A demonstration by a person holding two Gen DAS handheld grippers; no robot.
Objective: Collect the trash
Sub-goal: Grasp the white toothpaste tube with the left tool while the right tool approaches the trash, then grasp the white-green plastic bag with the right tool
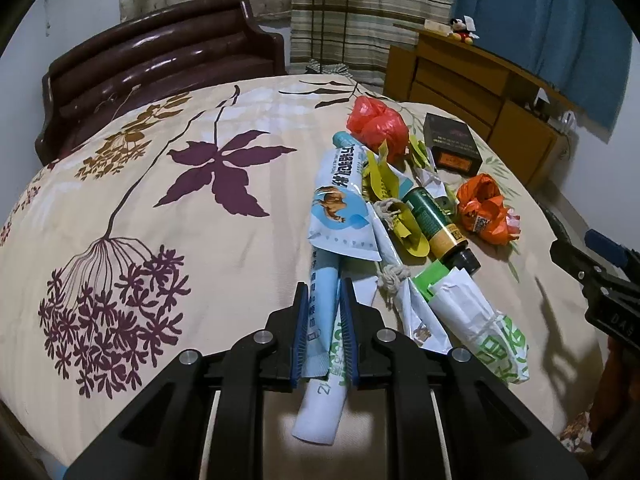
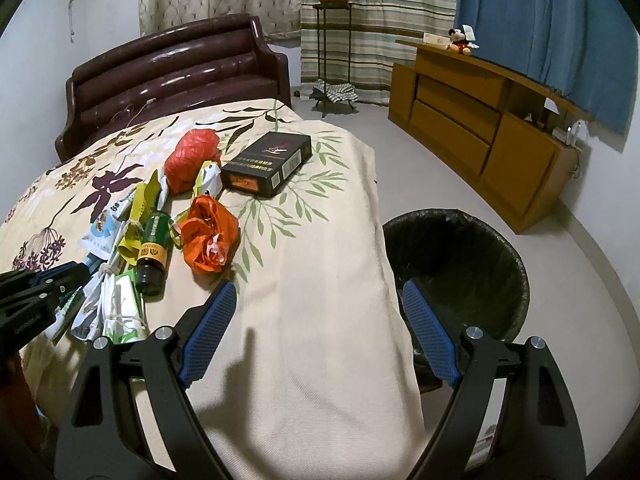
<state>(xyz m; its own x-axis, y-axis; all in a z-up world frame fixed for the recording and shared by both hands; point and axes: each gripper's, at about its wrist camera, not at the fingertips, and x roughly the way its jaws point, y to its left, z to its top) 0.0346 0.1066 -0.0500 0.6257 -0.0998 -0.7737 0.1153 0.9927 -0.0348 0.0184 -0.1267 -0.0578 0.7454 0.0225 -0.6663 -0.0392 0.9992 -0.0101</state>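
Observation:
Trash lies in a pile on the floral bedspread (image 1: 160,208). My left gripper (image 1: 324,292) is shut on a long light-blue and white wrapper (image 1: 340,216). Beside it lie a green and gold bottle (image 1: 436,224), yellow scraps (image 1: 384,176), a white and green bag (image 1: 480,320), a red plastic bag (image 1: 376,120), an orange bag (image 1: 480,208) and a black box (image 1: 452,144). My right gripper (image 2: 320,312) is open and empty over the bed's near corner, right of the orange bag (image 2: 210,236) and bottle (image 2: 154,248). A black-lined bin (image 2: 460,268) stands by the bed.
A dark headboard (image 2: 180,80) is at the far end. A wooden dresser (image 2: 480,120) with a Mickey toy (image 2: 460,42) stands along the right wall. A plant stand (image 2: 332,40) is by the curtains. Bare floor (image 2: 380,160) lies between bed and dresser.

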